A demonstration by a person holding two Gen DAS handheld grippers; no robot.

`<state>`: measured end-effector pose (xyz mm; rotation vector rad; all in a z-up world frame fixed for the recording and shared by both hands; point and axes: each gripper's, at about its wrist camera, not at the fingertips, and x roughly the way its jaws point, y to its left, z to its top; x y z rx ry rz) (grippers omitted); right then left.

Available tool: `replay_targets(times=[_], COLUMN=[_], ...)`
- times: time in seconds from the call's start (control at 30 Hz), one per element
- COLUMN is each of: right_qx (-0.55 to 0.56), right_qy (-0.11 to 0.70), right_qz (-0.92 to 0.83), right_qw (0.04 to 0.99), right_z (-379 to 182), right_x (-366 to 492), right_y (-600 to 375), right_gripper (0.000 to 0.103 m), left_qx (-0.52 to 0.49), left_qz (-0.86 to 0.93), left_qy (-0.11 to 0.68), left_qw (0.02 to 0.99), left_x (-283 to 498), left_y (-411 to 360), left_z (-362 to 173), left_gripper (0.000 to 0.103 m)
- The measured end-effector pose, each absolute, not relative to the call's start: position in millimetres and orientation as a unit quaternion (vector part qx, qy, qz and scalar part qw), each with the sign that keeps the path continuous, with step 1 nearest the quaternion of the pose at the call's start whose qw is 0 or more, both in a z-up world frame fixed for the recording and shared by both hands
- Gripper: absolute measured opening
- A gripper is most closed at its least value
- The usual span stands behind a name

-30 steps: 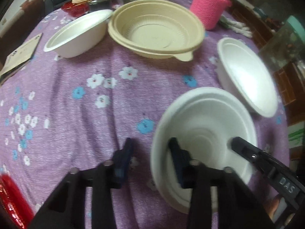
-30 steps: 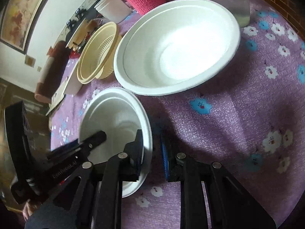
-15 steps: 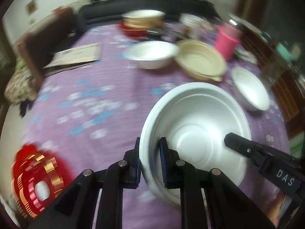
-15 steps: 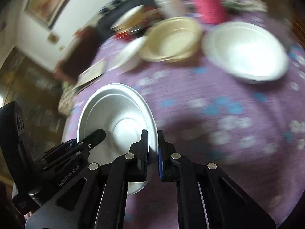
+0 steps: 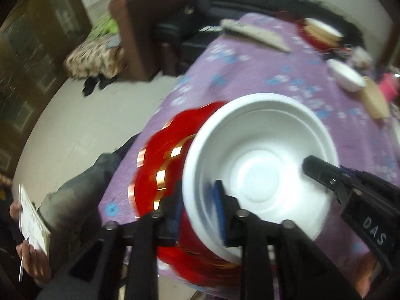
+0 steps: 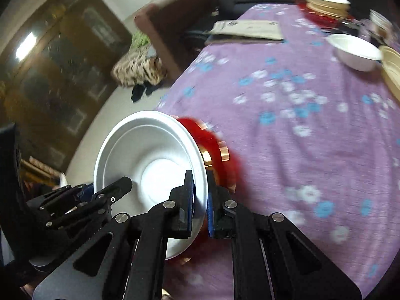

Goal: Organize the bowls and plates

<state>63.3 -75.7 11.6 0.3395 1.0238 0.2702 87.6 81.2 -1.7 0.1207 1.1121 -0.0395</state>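
Note:
A white foam bowl (image 5: 260, 175) hangs tilted over a red plate with gold trim (image 5: 160, 160) at the corner of the purple flowered table (image 6: 287, 135). My right gripper (image 6: 200, 205) is shut on the bowl's rim (image 6: 200, 165), one pad inside and one outside. My left gripper (image 5: 197, 207) straddles the opposite rim. Its jaws are opening, and the inner pad (image 5: 218, 207) stands off the wall. The right gripper's finger (image 5: 322, 172) reaches into the bowl in the left wrist view. The red plate (image 6: 215, 145) shows beside the bowl in the right wrist view.
Farther along the table sit another white bowl (image 6: 355, 50), a beige bowl (image 6: 392, 70), a booklet (image 6: 247, 28) and stacked dishes (image 6: 325, 2). The table edge and floor (image 5: 95, 115) lie just left of the plate. A person's hand holds a notepad (image 5: 32, 220) at lower left.
Both grippers carried the white bowl from the middle of the table to over the red plate at the corner. The left jaws, shut on the rim half a second ago, have spread apart.

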Motion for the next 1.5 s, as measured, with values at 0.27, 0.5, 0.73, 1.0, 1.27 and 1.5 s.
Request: replay_targets(times=[0.27,0.5,0.73,1.0,1.27,1.5], right_qx=[0.101,0.135,0.172,0.131,0.162,0.181], right_qy=[0.466,0.475,0.406,0.358,0.4,0.393], right_qz=[0.125,0.15,0.129,-0.122,-0.257,-0.276], right_qw=[0.87,0.857,0.888,0.916,0.865,0.858], right_z=[7.4,13.5,40.0,38.4,-13.6,-41.1], right_x=[59.4,62.0,15.1,-79.1,-103.6,-93.3], right_y=[-64.9,-78.3,-150.0,-306.2,-413.5,-420.3], right_gripper=[0.012,0.035,0.035,0.035,0.034,0.034], left_qx=[0.065,0.076,0.067,0.105,0.128,0.135], left_qz=[0.01,0.055,0.094,-0.152,-0.174,-0.171], left_qy=[0.49,0.463,0.397,0.368,0.428,0.405], left_qw=[0.869,0.881,0.91,0.911,0.878,0.888], left_x=[79.0,75.5,54.2,21.0,66.2,77.5], left_y=[93.7,99.5,96.2,-82.8,-197.9,-191.4], left_z=[1.7,14.0,50.8,41.7,-56.7,-75.3], left_gripper=[0.076,0.077,0.077,0.082,0.082,0.09])
